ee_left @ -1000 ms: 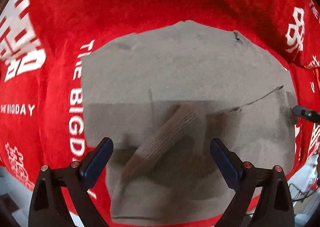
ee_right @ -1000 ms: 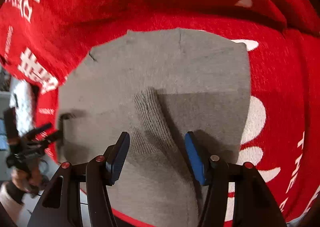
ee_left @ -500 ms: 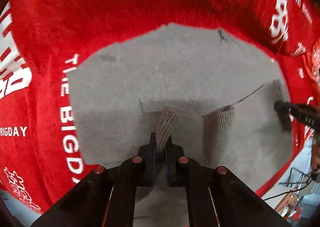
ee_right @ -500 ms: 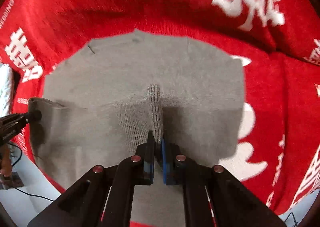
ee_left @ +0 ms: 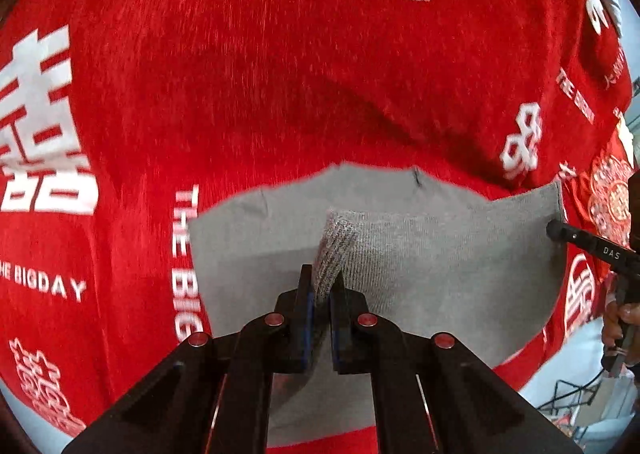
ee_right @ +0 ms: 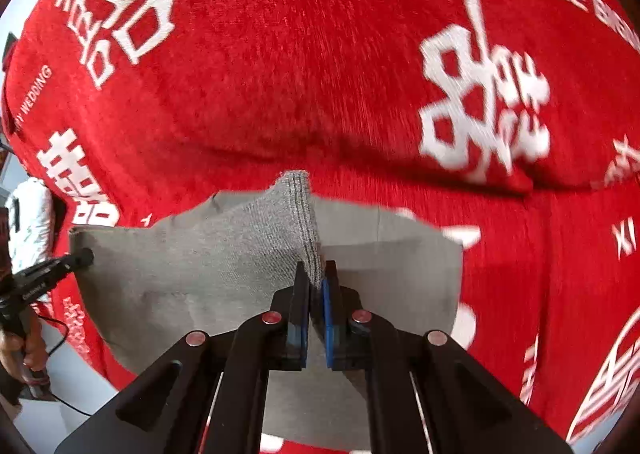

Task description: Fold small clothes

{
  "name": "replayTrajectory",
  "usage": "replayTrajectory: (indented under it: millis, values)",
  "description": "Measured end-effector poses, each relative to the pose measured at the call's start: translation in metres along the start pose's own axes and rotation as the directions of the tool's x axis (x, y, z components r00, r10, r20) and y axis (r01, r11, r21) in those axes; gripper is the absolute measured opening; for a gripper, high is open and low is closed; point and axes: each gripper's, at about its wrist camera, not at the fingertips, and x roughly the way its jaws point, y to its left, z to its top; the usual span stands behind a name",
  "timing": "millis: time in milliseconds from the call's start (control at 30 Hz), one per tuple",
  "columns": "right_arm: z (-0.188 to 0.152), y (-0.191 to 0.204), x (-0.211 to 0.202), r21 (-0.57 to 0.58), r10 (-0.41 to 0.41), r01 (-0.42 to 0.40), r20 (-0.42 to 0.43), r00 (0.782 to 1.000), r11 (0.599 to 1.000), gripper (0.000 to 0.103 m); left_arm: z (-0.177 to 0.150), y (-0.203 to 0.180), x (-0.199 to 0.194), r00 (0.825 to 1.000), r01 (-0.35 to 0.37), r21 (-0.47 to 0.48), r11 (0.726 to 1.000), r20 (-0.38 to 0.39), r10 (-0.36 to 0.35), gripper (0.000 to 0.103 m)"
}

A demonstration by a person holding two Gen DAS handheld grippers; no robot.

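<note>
Grippers left (ee_left: 320, 290) and right (ee_right: 316, 282) pinch grey garment (ee_left: 440, 266) hem above red cloth (ee_left: 240, 94).

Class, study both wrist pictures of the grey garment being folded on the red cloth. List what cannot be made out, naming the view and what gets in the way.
- Left wrist view: the grey garment's near edge is hidden behind the left gripper.
- Right wrist view: the garment's near hem is covered by the right gripper.
- Both views: what kind of garment it is cannot be told; it lies partly folded.
- Both views: what lies under the red cloth is covered by it.
</note>
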Motion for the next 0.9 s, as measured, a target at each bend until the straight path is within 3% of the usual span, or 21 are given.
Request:
replayTrajectory:
  millis: [133,400,533,667,733,800,833,900]
  values:
    - [0.014,-0.015,0.059,0.061,0.0,0.005,-0.087,0.996,0.998,0.006,0.031,0.008,0.04,0.999,-0.034,-0.024,0.999,0.01,0.034,0.008]
    - [0.011,-0.035,0.134,0.149,-0.028,0.051,-0.154,0.988,0.988,0.006,0.04,0.025,0.137,0.984,-0.158,-0.091,0.983,-0.102,0.148,0.008]
    - [0.01,-0.03,0.134,0.144,-0.049,0.067,-0.129,0.99,0.987,0.006,0.038,0.029,0.164,0.972,-0.207,-0.071,0.976,-0.128,0.196,0.008]
    - [0.013,-0.022,0.124,0.135,-0.148,0.164,-0.123,0.981,0.977,0.007,0.041,0.034,0.169,0.97,-0.217,-0.088,0.972,-0.135,0.204,0.009]
    - [0.014,-0.021,0.118,0.136,-0.178,0.195,-0.128,0.976,0.971,0.008,0.041,0.034,0.163,0.957,-0.273,-0.086,0.958,-0.126,0.261,0.015]
    - [0.013,-0.016,0.107,0.157,-0.161,0.18,-0.126,0.979,0.971,0.008,0.041,0.038,0.154,0.941,-0.325,-0.078,0.942,-0.12,0.315,0.015]
    - [0.01,-0.015,0.1,0.168,-0.144,0.163,-0.118,0.982,0.972,0.013,0.04,0.041,0.149,0.94,-0.329,-0.081,0.941,-0.122,0.318,0.015]
    - [-0.002,-0.014,0.085,0.185,-0.112,0.132,-0.119,0.987,0.974,0.013,0.036,0.049,0.136,0.94,-0.327,-0.09,0.941,-0.129,0.315,0.015]
